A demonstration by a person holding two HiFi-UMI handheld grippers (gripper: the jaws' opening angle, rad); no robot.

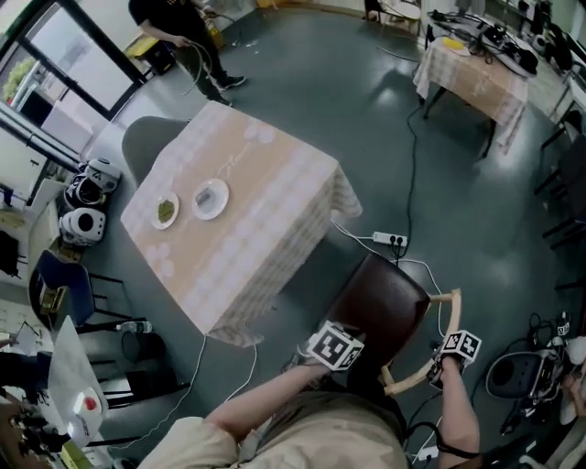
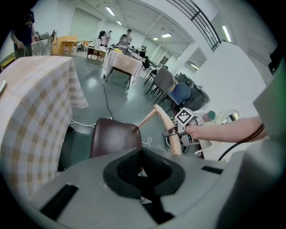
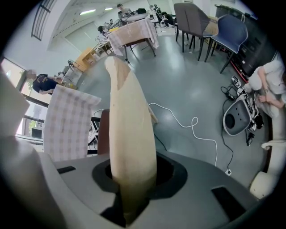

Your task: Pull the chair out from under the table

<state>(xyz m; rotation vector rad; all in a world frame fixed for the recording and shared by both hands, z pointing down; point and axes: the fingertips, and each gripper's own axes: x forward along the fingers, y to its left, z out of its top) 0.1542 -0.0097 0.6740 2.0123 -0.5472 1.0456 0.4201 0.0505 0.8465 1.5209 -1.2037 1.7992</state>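
Note:
The chair stands off the near corner of the table [image 1: 275, 183] with the checked cloth. Its dark brown seat [image 1: 380, 307] is out in the open and its curved wooden backrest [image 1: 423, 369] faces me. My right gripper [image 1: 453, 355] is shut on the backrest [image 3: 129, 120], whose pale rail runs up between the jaws of that gripper [image 3: 132, 183]. The left gripper view shows the right gripper [image 2: 181, 130] clamped on the rail [image 2: 161, 118]. My left gripper [image 1: 336, 353] sits over the seat's near left edge. Its own body [image 2: 142, 169] hides its jaws; the seat [image 2: 114, 138] lies just beyond.
Two small plates [image 1: 211, 197] sit on the table. A white power strip [image 1: 389, 240] with cables lies on the floor beside the chair. A round grey device [image 1: 517, 376] stands at right, a second clothed table [image 1: 476, 78] and a person [image 1: 183, 27] farther back.

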